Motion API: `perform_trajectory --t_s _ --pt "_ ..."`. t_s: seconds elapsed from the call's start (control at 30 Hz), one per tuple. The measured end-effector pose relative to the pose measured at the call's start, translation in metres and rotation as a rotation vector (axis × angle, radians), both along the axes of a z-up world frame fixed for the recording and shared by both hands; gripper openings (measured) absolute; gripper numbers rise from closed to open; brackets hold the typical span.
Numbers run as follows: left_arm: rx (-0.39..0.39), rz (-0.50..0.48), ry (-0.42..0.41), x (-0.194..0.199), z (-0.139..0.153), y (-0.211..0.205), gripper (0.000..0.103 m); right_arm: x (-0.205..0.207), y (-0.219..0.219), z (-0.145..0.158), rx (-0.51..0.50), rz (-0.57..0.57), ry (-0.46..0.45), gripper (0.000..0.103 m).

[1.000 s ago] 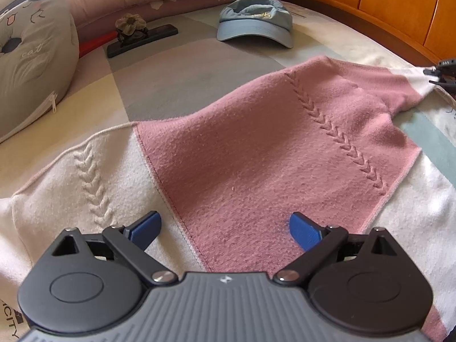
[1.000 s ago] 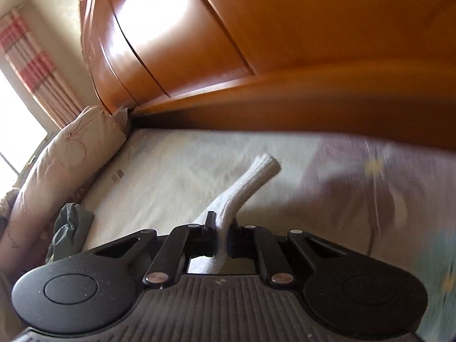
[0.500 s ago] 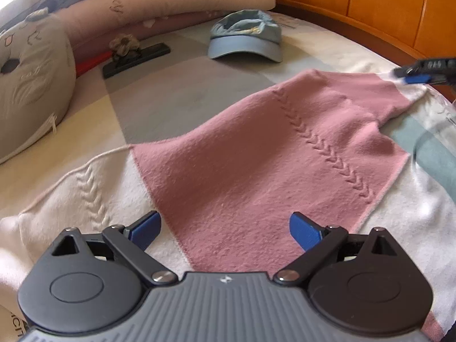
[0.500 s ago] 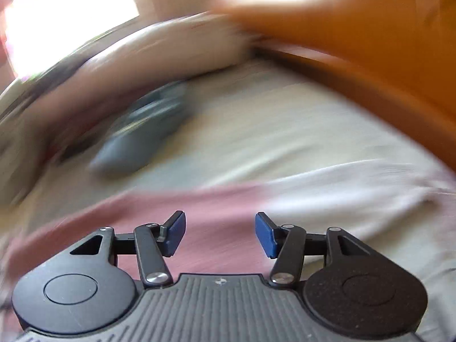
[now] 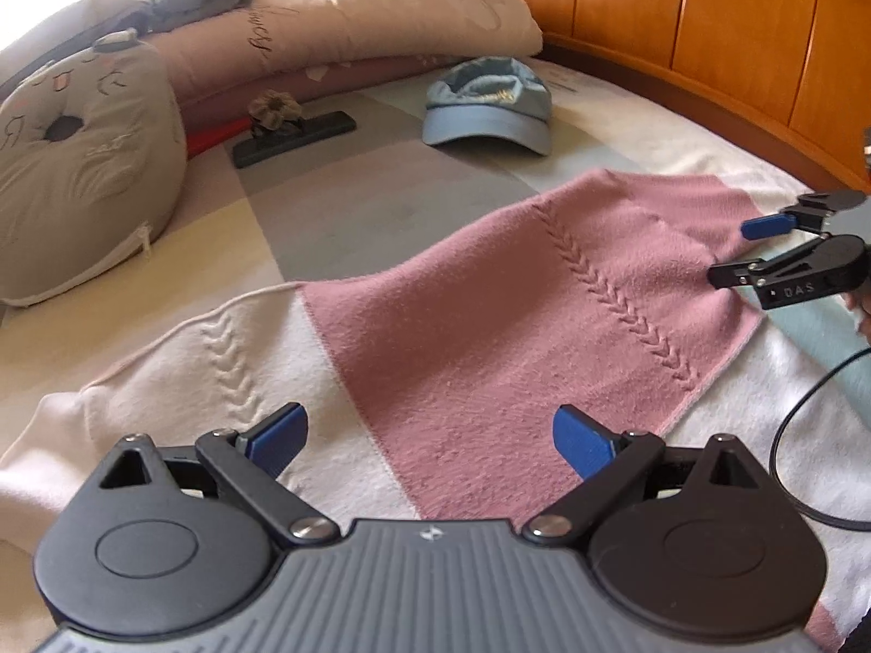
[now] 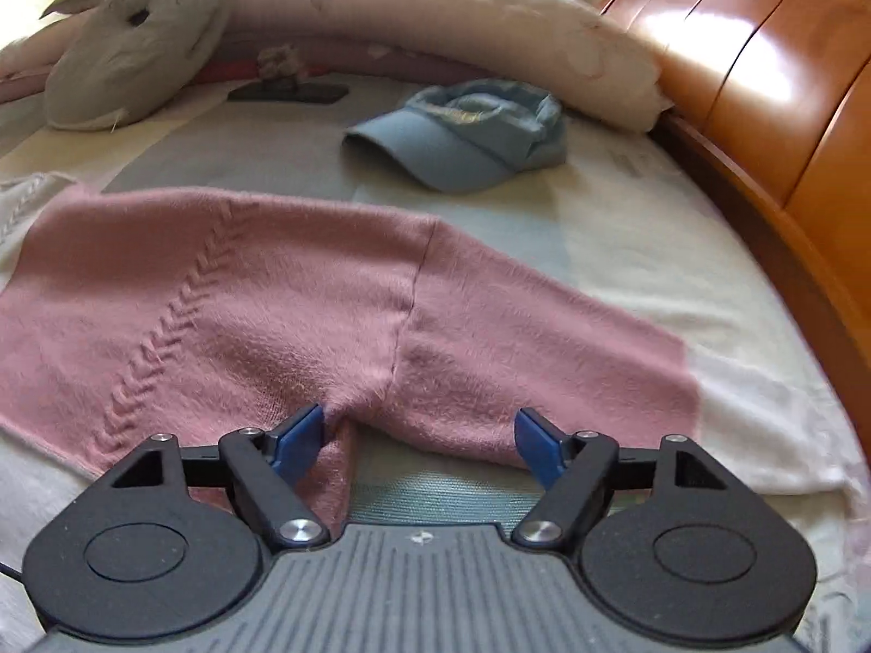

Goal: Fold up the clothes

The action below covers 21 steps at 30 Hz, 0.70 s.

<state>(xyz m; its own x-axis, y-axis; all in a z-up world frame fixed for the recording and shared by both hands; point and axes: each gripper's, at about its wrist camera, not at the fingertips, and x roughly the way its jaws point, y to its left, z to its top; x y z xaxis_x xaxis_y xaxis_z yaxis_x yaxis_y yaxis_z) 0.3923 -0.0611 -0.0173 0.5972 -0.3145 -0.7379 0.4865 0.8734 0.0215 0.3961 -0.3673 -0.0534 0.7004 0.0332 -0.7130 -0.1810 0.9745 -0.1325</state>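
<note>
A pink and white knit sweater [image 5: 490, 337] lies spread on the bed, pink half to the right, white half [image 5: 179, 381] to the left. My left gripper [image 5: 430, 438] is open and empty, low over the sweater's near edge. My right gripper [image 6: 422, 435] is open and empty over the pink armpit, where the pink sleeve [image 6: 544, 337] meets the body. It also shows in the left wrist view [image 5: 735, 253] at the sweater's right edge, with its jaws apart.
A blue cap [image 5: 490, 109] lies beyond the sweater. A grey cat cushion [image 5: 76, 163], a long rolled quilt [image 5: 354, 27] and a black brush with a red handle [image 5: 294, 130] sit at the back. An orange wooden headboard [image 5: 735, 43] runs along the right. A black cable [image 5: 805, 435] trails at right.
My right gripper let go of a white sleeve, opened, and swung round to the pink armpit of the sweater. My left gripper stayed open and shifted only slightly.
</note>
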Motion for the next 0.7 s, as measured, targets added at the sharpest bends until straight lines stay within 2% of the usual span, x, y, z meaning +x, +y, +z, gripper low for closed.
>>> perform_trajectory --t_s 0.1,0.2,0.33,0.43,0.57,0.7 --pt "-0.007 0.005 0.0 -0.003 0.0 0.004 0.097 -0.015 0.017 0.015 0.036 0.036 -0.023 0.08" --pt "0.016 -0.011 0.004 -0.009 -0.003 0.006 0.097 -0.028 0.031 0.014 0.145 0.13 0.008 0.08" --pt "0.05 -0.009 0.047 -0.021 -0.016 0.015 0.097 -0.046 0.03 -0.001 0.243 0.11 0.096 0.08" --pt "0.085 0.025 0.125 -0.031 -0.037 0.03 0.097 -0.067 0.021 -0.007 0.259 0.084 0.122 0.08" --pt "0.036 0.07 0.168 -0.051 -0.044 0.058 0.098 -0.09 0.016 0.001 0.237 0.056 0.13 0.08" --pt "0.05 0.046 0.123 -0.059 -0.036 0.061 0.098 -0.102 0.03 0.014 0.225 0.075 0.097 0.081"
